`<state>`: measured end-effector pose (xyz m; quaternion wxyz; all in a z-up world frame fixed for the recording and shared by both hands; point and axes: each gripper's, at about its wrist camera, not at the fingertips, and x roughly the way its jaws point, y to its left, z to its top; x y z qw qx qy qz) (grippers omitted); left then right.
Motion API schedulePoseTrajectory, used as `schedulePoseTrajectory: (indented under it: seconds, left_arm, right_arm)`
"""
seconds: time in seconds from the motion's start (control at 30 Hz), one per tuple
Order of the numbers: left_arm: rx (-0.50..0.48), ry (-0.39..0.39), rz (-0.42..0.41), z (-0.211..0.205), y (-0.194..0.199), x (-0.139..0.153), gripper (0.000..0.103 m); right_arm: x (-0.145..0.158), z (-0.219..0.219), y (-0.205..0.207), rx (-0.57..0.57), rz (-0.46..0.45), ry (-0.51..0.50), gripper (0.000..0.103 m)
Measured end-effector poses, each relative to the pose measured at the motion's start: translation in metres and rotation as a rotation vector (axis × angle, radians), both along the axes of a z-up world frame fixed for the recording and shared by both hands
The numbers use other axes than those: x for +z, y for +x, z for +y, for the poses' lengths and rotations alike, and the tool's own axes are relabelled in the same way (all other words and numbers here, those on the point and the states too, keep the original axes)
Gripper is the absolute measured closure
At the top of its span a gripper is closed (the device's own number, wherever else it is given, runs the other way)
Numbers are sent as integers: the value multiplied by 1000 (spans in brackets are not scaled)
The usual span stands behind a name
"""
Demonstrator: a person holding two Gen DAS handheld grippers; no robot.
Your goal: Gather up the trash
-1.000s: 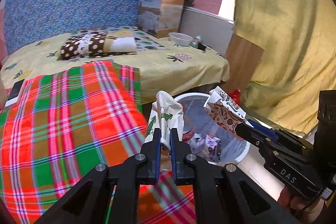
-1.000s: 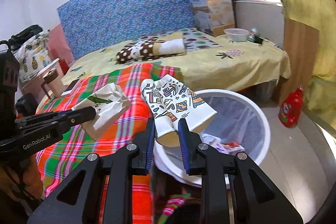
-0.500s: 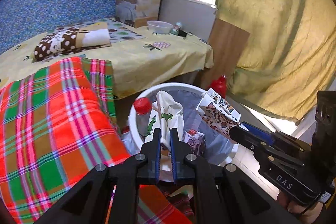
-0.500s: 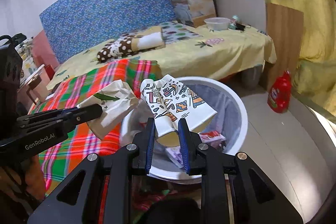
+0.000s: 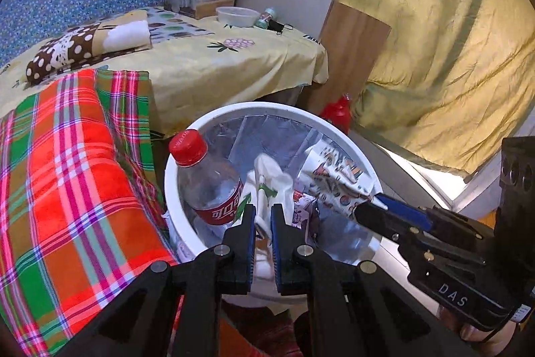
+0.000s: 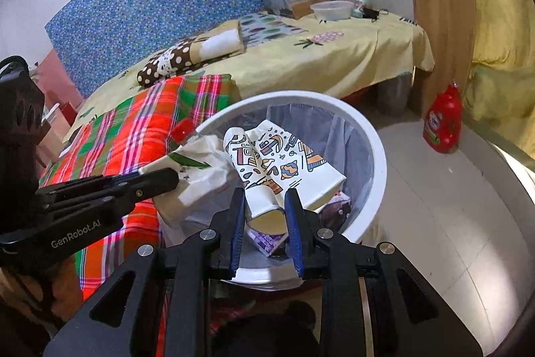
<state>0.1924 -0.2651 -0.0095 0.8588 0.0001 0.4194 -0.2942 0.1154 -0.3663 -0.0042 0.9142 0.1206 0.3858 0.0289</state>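
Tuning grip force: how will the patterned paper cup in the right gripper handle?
Likely light and easily crushed: the patterned paper cup already looks creased and flattened between the right gripper fingers. Probably drops straight into the white bin below; flattened, it seems unlikely to roll.

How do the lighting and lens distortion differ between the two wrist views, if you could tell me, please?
Left wrist view: dark vignette at the corners, strong barrel bending of the white trash bin rim, and a blown-out bright strip on the floor at right. Right wrist view: the same fisheye curve bends the blue headboard, light is more even, the floor tiles show soft glare, and the crushed patterned paper cup is sharp.
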Motion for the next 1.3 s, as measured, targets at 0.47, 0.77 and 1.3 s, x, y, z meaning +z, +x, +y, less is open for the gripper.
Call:
schedulePoseTrajectory:
  seconds: [0.47, 0.77, 1.3]
  left_arm:
    - [42, -19, -2, 13, 1, 6, 85]
    - [71, -38, -36, 33, -17, 23, 85]
    - [170, 1, -139, 89, -79, 42, 74]
  right_arm:
    - [4, 0, 1, -4, 5, 2, 68]
    - [21, 10, -9, 3, -33, -20, 67]
    - [39, 57, -33, 108, -101, -46, 57]
